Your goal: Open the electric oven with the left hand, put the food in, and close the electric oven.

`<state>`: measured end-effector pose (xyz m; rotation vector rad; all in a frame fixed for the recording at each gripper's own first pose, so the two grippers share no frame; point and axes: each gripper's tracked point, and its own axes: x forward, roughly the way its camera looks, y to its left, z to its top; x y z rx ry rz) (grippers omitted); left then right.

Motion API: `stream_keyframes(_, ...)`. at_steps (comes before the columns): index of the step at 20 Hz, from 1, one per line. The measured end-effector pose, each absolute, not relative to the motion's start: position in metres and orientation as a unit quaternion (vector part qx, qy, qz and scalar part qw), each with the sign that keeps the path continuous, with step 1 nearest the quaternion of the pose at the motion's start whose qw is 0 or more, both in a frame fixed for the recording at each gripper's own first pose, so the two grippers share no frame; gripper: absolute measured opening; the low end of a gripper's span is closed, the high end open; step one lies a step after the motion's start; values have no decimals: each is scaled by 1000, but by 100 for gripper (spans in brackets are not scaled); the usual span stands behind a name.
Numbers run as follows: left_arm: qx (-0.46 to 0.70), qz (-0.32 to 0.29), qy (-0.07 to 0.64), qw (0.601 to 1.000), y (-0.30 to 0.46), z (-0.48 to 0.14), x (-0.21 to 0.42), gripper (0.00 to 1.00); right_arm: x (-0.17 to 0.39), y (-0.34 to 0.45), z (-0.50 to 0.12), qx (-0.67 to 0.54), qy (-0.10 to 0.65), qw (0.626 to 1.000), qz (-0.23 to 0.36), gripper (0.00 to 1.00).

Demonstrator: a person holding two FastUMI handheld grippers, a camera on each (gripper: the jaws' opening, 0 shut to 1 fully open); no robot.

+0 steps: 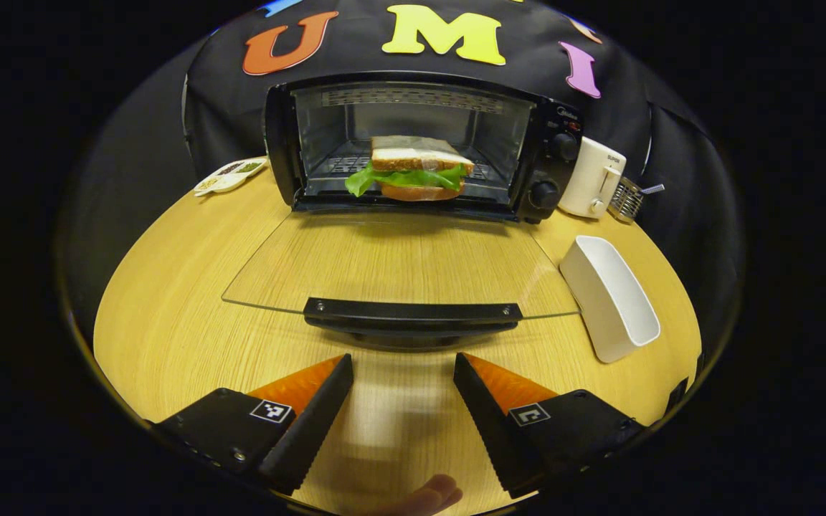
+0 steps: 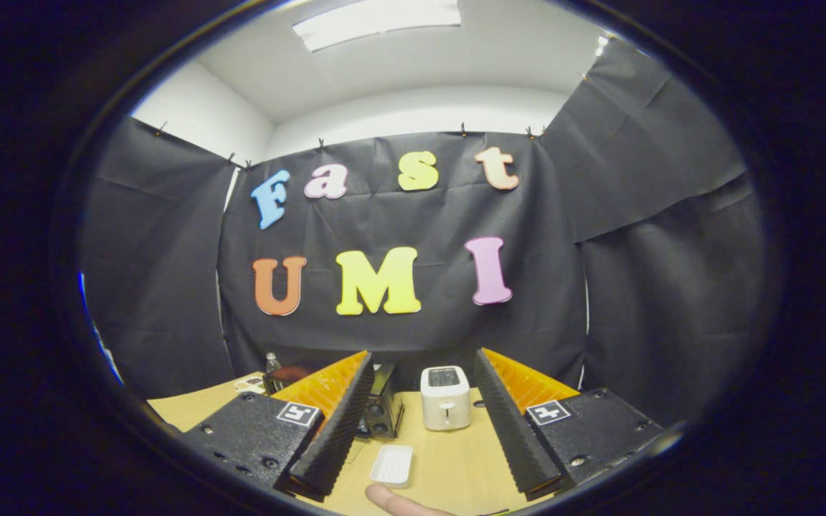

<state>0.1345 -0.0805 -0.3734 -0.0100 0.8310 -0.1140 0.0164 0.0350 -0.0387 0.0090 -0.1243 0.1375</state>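
Wedge-shaped serrated fingers on textured black screwed blocks with square markers.

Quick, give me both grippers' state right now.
Left gripper: open, holding nothing, just short of the black handle of the lowered glass oven door.
Right gripper: open, holding nothing, raised above the wooden table.

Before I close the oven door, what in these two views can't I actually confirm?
- Sandwich back half: in the left gripper view its own front hides how deep it sits on the rack.
- Oven: in the right gripper view, mostly behind a finger; door and food hidden.
- Oven knobs: settings too small to read.
- Small dish at the oven's left: contents too small.
- Metal item behind the toaster: partly hidden.
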Motion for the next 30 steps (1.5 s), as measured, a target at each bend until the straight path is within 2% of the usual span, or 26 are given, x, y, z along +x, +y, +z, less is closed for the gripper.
stream_keyframes(7, 13, -69, 419, 905, -93, -368, 141, 94, 22, 20, -49, -1, -58, 996, 63, 90)
stream_keyframes(8, 11, -69, 418, 906, -93, -366, 141, 94, 26, 20, -52, 1, -55, 996, 64, 82)
stream_keyframes(11, 10, -72, 409, 910, -94, -356, 143, 94, 31, 8, -55, 2, -46, 997, 63, 82)
stream_keyframes(12, 11, -72, 404, 912, -94, -352, 144, 81, 33, 6, -55, 2, -44, 997, 63, 82)
stream_keyframes(13, 14, -71, 397, 915, -94, -346, 146, 94, 34, 5, -56, 2, -42, 997, 62, 82)
stream_keyframes(17, 49, -52, 363, 929, -83, -324, 166, 96, 39, 5, -64, 4, -30, 997, 67, 82)
stream_keyframes(22, 36, -53, 336, 940, -86, -296, 197, 96, 42, -2, -68, 1, -24, 998, 59, 82)
stream_keyframes(23, 33, -57, 332, 941, -87, -290, 204, 96, 43, -4, -68, 1, -24, 998, 57, 90)
stream_keyframes(30, 0, -62, 296, 953, -90, -258, 247, 98, 49, -14, -77, 3, -12, 999, 49, 90)
